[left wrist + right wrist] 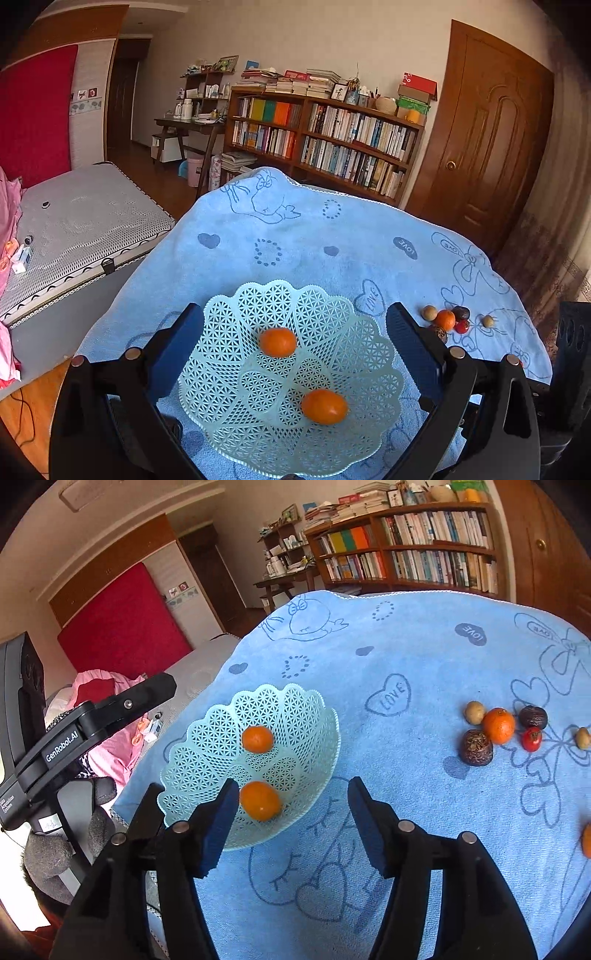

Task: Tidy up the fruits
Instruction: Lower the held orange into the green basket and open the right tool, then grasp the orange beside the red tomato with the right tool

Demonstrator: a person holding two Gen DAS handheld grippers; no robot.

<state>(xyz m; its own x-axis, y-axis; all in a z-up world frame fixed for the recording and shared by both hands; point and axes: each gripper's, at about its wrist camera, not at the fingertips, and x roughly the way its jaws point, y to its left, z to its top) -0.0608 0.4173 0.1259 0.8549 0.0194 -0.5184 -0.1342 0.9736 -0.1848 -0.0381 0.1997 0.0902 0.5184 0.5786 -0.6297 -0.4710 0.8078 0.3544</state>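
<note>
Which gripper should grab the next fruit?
Probably the right gripper: it is open and empty, with the loose fruit cluster on its side. The left gripper hangs over the basket.

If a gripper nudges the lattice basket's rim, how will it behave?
The basket looks like thin, perforated plastic, so probably light and apt to slide or tip. Its two oranges lie loose and would likely roll.

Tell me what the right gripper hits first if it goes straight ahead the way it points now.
Probably the bare blue towel. The open right gripper aims between the basket on its left and the fruit cluster on its right, so neither sits squarely in line, though depth is unclear.
</note>
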